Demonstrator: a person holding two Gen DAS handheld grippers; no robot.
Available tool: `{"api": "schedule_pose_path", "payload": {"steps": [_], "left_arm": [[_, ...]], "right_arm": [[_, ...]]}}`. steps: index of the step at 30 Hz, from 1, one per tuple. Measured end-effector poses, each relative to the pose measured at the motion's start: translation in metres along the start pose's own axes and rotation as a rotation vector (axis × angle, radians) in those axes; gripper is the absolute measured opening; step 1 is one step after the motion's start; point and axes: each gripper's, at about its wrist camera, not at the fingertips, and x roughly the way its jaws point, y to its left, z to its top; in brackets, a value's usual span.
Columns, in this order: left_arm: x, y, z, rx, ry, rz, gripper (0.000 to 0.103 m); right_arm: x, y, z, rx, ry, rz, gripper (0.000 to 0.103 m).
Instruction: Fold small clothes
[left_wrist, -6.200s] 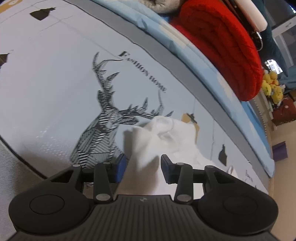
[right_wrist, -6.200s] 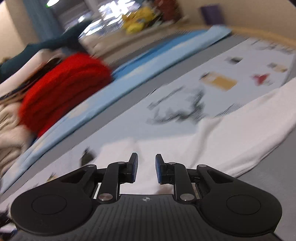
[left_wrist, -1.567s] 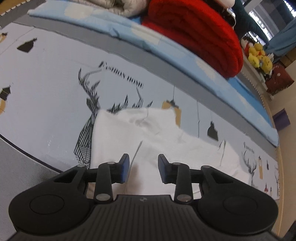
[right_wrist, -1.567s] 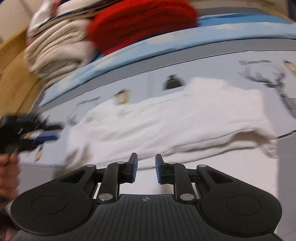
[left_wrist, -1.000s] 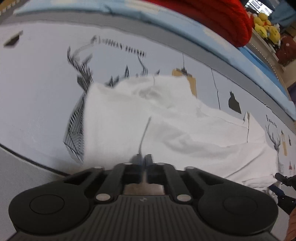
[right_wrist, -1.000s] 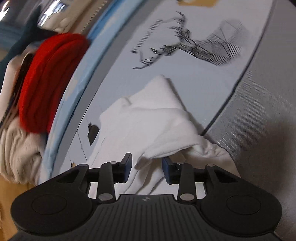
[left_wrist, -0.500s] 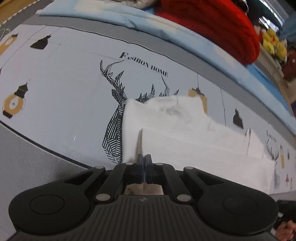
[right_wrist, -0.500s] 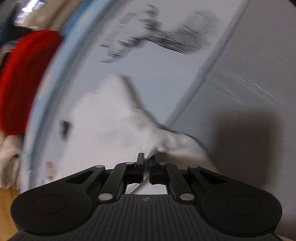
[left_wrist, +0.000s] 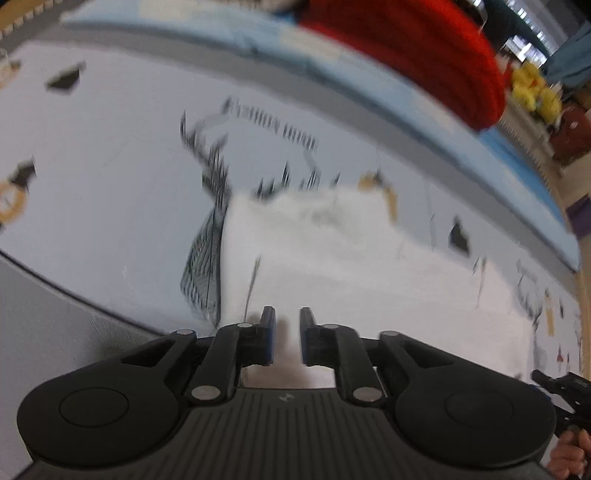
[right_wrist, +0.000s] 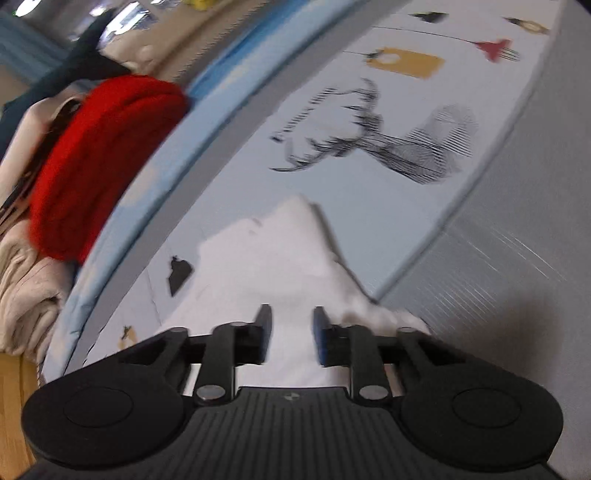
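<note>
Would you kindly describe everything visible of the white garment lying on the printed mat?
The white garment is soft, plain cloth, folded into a long flat band with a layered step and a straight left edge. It lies on the printed mat, covering part of the deer print. Both claws, left and right, are open above it.

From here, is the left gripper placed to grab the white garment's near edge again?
Probably yes. The left gripper is open with the white garment lying flat just ahead of its fingers, and nothing lies between them.
</note>
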Motion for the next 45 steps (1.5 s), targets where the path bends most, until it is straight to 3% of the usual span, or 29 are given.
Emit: {"api": "schedule_pose_path", "payload": {"steps": [2, 3, 5, 8, 10, 12, 13, 15, 16, 17, 21, 28, 30, 33, 37, 39, 42, 45], "left_arm": [[0.016, -0.002, -0.005, 0.042, 0.046, 0.074, 0.019], [0.021, -0.001, -0.008, 0.058, 0.059, 0.092, 0.019], [0.016, 0.003, -0.009, 0.039, 0.053, 0.075, 0.019], [0.0, 0.0, -0.008, 0.025, 0.003, 0.014, 0.022], [0.005, -0.001, -0.013, 0.06, 0.01, 0.022, 0.028], [0.019, 0.003, -0.022, 0.076, 0.062, 0.075, 0.027], [0.016, 0.004, -0.025, 0.084, 0.043, 0.067, 0.027], [0.005, 0.001, -0.027, 0.099, 0.041, 0.084, 0.028], [-0.003, -0.001, -0.028, 0.106, 0.027, 0.09, 0.028], [-0.012, -0.001, -0.031, 0.111, -0.005, 0.087, 0.028], [-0.061, -0.011, -0.051, 0.161, -0.206, 0.11, 0.028], [-0.155, -0.016, -0.108, 0.21, -0.32, 0.04, 0.028], [-0.177, -0.013, -0.136, 0.218, -0.338, 0.031, 0.028], [-0.197, -0.003, -0.188, 0.243, -0.35, 0.023, 0.028], [-0.189, 0.022, -0.258, 0.245, -0.308, 0.013, 0.028], [-0.175, 0.032, -0.283, 0.226, -0.234, 0.049, 0.028], [-0.163, 0.039, -0.296, 0.18, -0.099, 0.081, 0.028], [-0.172, 0.036, -0.301, 0.222, -0.121, 0.056, 0.028]], "right_arm": [[0.02, -0.014, 0.003, 0.029, 0.046, -0.114, 0.025], [0.028, -0.024, 0.003, 0.044, 0.08, -0.146, 0.018], [0.026, -0.033, 0.005, 0.091, 0.078, -0.128, 0.013], [0.009, -0.021, 0.01, 0.02, -0.003, -0.084, 0.022], [0.011, -0.028, 0.013, 0.047, 0.005, -0.049, 0.027], [0.024, -0.051, 0.014, 0.129, 0.086, -0.078, 0.021], [0.025, -0.061, 0.015, 0.16, 0.094, -0.074, 0.01], [0.015, -0.062, 0.02, 0.156, 0.081, -0.085, 0.011], [0.004, -0.057, 0.024, 0.115, 0.045, -0.133, 0.02], [-0.004, -0.053, 0.025, 0.08, 0.006, -0.162, 0.021], [-0.05, -0.047, 0.032, 0.019, -0.108, -0.114, 0.021], [-0.153, -0.033, -0.007, -0.249, -0.196, 0.042, 0.028], [-0.184, -0.041, -0.021, -0.31, -0.225, 0.054, 0.034], [-0.222, -0.067, -0.046, -0.36, -0.245, 0.048, 0.035], [-0.24, -0.11, -0.084, -0.383, -0.23, -0.008, 0.035], [-0.236, -0.13, -0.102, -0.381, -0.205, -0.054, 0.035], [-0.226, -0.152, -0.115, -0.319, -0.096, -0.071, 0.035], [-0.213, -0.162, -0.123, -0.325, -0.024, -0.106, 0.035]]}}
